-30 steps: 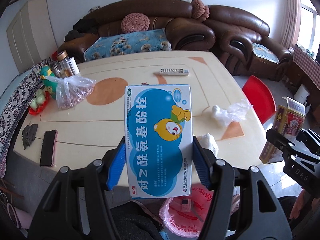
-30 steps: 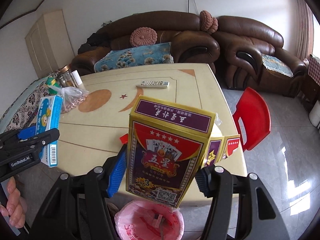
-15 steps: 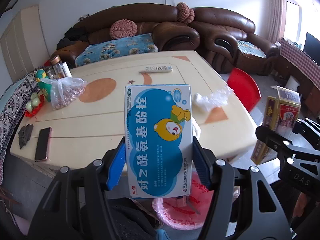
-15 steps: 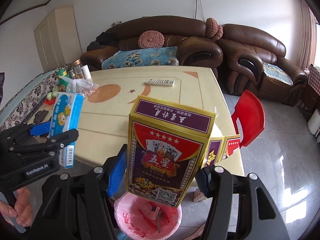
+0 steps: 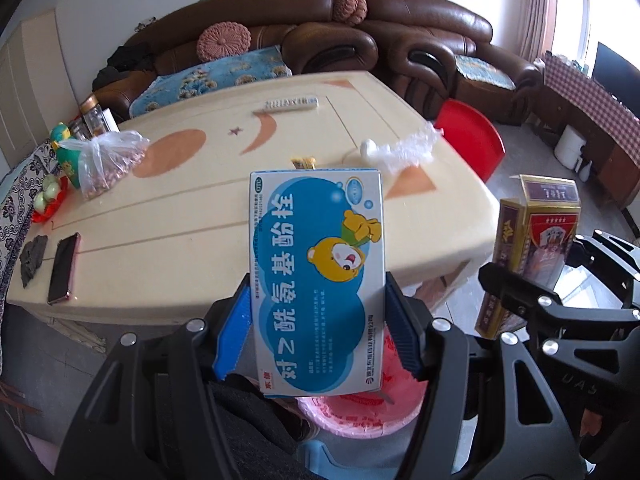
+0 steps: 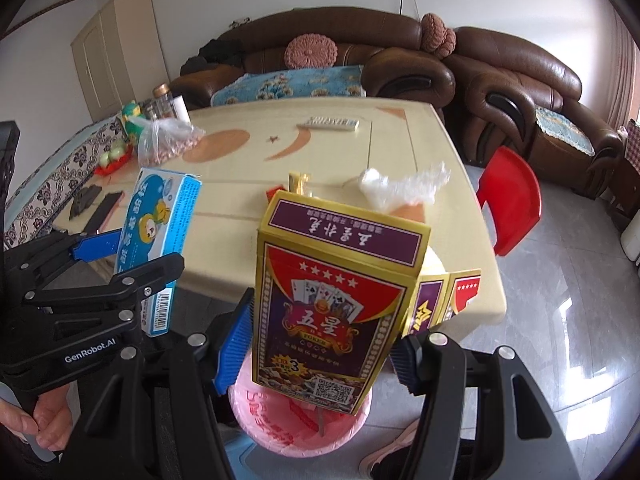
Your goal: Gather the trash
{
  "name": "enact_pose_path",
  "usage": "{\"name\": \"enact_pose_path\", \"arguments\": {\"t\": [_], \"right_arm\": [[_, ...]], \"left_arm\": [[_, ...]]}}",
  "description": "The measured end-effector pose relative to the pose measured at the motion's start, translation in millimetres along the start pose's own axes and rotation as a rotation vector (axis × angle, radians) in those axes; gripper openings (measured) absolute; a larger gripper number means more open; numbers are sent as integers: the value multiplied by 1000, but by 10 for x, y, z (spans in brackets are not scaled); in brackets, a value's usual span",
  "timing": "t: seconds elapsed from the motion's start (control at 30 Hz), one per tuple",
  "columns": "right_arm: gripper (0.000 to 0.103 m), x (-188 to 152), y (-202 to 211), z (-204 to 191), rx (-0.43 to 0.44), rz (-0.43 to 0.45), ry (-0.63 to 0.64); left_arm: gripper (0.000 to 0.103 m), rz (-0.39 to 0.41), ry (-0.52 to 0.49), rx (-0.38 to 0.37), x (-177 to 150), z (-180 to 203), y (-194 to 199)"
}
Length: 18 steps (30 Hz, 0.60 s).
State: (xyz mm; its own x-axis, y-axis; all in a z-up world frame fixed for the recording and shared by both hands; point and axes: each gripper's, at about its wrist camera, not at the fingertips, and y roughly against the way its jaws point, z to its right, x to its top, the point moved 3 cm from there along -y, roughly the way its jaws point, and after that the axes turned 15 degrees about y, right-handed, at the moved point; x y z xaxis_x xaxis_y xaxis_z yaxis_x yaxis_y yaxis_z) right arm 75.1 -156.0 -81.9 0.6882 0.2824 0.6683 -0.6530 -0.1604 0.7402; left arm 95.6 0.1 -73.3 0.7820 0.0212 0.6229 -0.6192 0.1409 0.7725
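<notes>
**Holding two boxes over the pink-lined bin**

Working from the left of the bin (image 6: 300,420): your left gripper (image 5: 316,336) is clamped on the blue medicine box (image 5: 316,280), its blue pads pressing both long sides, the box upright above the bin's near rim. To the right of it, your right gripper (image 6: 320,344) grips the playing-card box (image 6: 332,312), top flap open, directly above the bin's pink liner. Beyond the bin stands the cream table (image 5: 200,216), carrying a phone (image 5: 62,268), a bag of nuts (image 5: 108,160), a remote (image 5: 290,103) and crumpled plastic wrap (image 5: 404,148). Right of the bin, behind the table's corner, sits a red chair (image 6: 512,200).
</notes>
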Motion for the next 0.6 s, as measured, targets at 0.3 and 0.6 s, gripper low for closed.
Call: {"name": "enact_pose_path", "arguments": {"t": [0.3,0.6], "right_arm": [[59,-325,-261,-111,41,-71,-2],[59,-614,-645,-169,71,-168,-5]], "left_arm": [[61,-93,-21,17,-329,-24,-325],[61,-207,-34,40,-653,-81,-769]]}}
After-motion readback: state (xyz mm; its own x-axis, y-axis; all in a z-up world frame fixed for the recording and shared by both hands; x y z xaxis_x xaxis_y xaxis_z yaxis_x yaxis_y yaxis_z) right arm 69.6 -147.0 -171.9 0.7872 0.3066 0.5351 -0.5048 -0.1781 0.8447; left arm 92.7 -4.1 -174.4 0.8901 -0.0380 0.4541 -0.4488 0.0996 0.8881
